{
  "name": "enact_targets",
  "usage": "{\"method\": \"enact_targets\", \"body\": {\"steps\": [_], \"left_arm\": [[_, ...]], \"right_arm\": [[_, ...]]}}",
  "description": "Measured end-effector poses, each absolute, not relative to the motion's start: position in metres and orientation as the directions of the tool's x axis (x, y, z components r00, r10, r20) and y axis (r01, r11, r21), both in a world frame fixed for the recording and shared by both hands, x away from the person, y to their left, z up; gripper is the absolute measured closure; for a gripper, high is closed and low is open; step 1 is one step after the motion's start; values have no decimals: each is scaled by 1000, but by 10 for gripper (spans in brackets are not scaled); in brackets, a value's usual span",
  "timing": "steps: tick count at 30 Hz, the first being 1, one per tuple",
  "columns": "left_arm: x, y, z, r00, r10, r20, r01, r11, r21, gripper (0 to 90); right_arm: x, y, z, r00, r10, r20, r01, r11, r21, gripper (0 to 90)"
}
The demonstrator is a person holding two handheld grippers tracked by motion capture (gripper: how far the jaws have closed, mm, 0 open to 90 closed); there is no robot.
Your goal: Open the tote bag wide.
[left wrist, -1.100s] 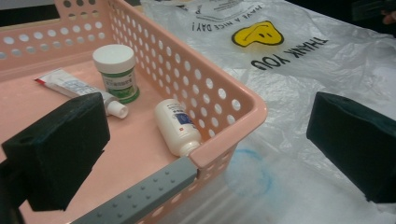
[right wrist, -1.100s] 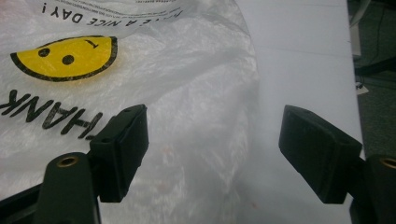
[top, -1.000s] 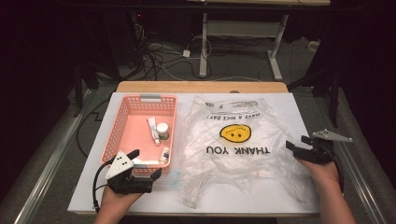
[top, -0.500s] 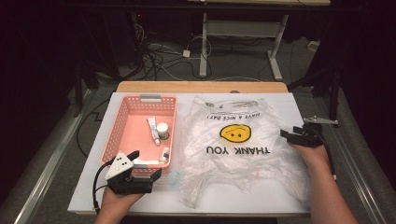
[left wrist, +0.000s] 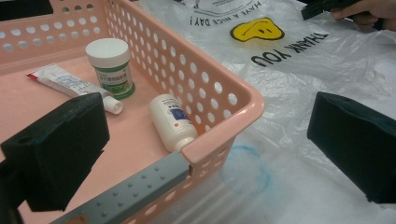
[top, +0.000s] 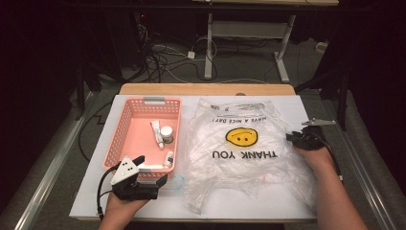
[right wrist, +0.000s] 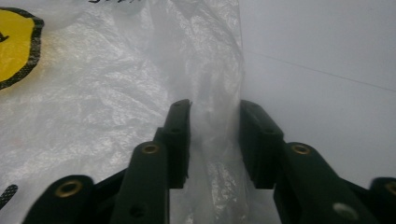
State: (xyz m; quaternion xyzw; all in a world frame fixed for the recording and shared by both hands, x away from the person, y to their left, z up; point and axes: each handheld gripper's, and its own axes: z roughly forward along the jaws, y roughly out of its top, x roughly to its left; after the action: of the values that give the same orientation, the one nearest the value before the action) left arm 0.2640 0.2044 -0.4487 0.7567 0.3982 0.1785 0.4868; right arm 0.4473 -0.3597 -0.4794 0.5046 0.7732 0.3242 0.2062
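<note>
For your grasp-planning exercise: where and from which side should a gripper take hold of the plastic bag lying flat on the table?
Grip the plastic bag at its bunched side fold, coming in low from the table's right edge. The rest lies flat, offering no purchase; that raised fold already sits between the right gripper jaws, which have just been closing.

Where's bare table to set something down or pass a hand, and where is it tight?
Free: the white table strip along the far edge beyond the pink basket and plastic bag, and the strip left of the basket. Tight: the basket's near corner, where the left gripper sits, and the bag's right edge, between the right gripper's jaws.
</note>
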Motion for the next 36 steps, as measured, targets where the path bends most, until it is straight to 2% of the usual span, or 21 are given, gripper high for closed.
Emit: {"method": "enact_targets", "body": {"steps": [1, 2, 3, 4, 5, 12, 16, 28, 36], "left_arm": [[264, 204, -449, 620, 776, -118, 429, -210, 879, 0], [264, 204, -449, 621, 775, -117, 429, -211, 878, 0], [264, 204, -449, 621, 775, -117, 430, -211, 878, 0], [264, 203, -449, 621, 775, -118, 430, -211, 878, 0], [264, 203, -449, 622, 774, -119, 430, -211, 878, 0], [264, 205, -449, 640, 752, -157, 432, -183, 883, 0], [262, 205, -448, 641, 754, -145, 402, -169, 900, 0], [263, 203, -447, 632, 761, -147, 426, -183, 886, 0], [264, 201, -445, 639, 759, -122, 419, -210, 883, 0]], "right_arm": [[447, -361, -479, -419, 908, 22, 648, 282, 707, 789], [447, -361, -479, -419, 908, 22, 648, 282, 707, 789], [446, -361, -479, -430, 902, 37, 650, 281, 706, 846], [446, -361, -479, -430, 902, 37, 650, 281, 706, 846], [446, -361, -479, -444, 895, 44, 649, 287, 704, 900], [444, -360, -479, -452, 891, 40, 639, 292, 711, 900], [442, -366, -477, -399, 916, 55, 625, 228, 747, 900], [420, -410, -472, -215, 976, 48, 616, 97, 782, 900], [382, -420, -470, -198, 980, 15, 593, 108, 798, 900]]}}
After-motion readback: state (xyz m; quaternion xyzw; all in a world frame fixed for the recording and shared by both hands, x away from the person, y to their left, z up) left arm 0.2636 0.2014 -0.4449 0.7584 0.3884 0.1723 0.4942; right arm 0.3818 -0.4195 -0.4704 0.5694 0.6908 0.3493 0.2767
